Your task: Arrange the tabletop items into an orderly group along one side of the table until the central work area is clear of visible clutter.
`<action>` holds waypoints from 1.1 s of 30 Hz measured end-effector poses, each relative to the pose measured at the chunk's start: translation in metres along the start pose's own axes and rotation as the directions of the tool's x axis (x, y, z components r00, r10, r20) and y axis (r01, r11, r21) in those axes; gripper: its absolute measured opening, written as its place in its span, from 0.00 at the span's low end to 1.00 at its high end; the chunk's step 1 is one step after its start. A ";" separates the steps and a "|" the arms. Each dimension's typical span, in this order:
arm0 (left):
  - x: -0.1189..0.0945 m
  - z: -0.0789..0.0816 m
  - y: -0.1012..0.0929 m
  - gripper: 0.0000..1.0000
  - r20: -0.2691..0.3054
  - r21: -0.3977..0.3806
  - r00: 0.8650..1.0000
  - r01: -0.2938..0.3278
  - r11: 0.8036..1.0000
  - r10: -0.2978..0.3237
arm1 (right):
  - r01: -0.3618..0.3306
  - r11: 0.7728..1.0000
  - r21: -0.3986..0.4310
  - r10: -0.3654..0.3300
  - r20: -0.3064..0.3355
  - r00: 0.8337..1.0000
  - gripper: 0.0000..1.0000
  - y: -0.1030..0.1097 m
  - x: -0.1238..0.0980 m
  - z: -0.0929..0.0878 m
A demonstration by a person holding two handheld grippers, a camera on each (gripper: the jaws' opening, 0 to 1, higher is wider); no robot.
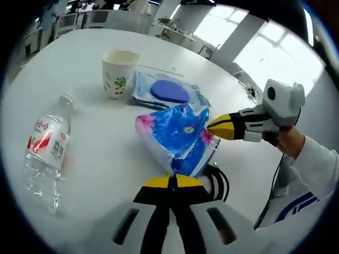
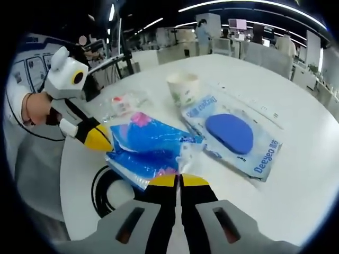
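Note:
A blue and pink tissue pack (image 1: pixel 177 135) (image 2: pixel 148 143) sits tilted in the middle of the white round table (image 1: pixel 106 169). My left gripper (image 1: pixel 172 181) (image 2: pixel 100 140) is shut on one end of the pack. My right gripper (image 2: pixel 179 180) (image 1: pixel 212 126) is shut on the opposite corner, with a clear plastic flap rising from its jaws. A paper cup (image 1: pixel 119 71) (image 2: pixel 184 87) stands upright behind the pack. Beside the cup lies a clear packet holding a blue oval pad (image 1: pixel 169 91) (image 2: pixel 233 135). A water bottle (image 1: pixel 47 145) (image 2: pixel 122 103) lies on its side.
A coil of black cable (image 1: pixel 217 180) (image 2: pixel 108 190) lies on the table under the near end of the pack. A person's hand and white sleeve (image 1: pixel 310 159) hold the right gripper. Desks, chairs and people fill the room behind the table.

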State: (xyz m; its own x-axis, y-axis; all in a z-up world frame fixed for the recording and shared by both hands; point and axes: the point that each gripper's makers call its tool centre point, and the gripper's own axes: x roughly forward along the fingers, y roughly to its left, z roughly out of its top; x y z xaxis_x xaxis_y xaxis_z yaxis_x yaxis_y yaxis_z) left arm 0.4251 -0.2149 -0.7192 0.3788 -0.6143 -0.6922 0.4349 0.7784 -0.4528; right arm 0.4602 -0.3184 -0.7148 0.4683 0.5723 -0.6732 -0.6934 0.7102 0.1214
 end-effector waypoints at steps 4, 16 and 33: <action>-0.002 0.007 -0.007 0.00 0.013 0.019 1.000 0.020 1.000 -0.020 | 0.023 1.000 -0.003 -0.023 0.023 0.999 0.00 -0.002 -0.012 0.006; -0.010 0.042 -0.035 0.00 0.042 0.131 0.996 0.066 0.989 -0.073 | 0.101 0.994 0.031 -0.104 0.102 0.989 0.00 -0.016 -0.051 0.023; -0.012 0.104 -0.102 0.00 0.055 0.307 0.978 0.176 0.935 -0.202 | 0.237 0.968 0.085 -0.249 0.188 0.950 0.00 -0.054 -0.122 0.045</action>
State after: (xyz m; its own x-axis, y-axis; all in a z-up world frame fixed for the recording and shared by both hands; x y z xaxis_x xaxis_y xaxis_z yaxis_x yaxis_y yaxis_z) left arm 0.4609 -0.3003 -0.6065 0.3277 -0.7647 -0.5549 0.7241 0.5805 -0.3725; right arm 0.4653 -0.4084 -0.6065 0.7206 0.4440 -0.5325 -0.5137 0.8577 0.0200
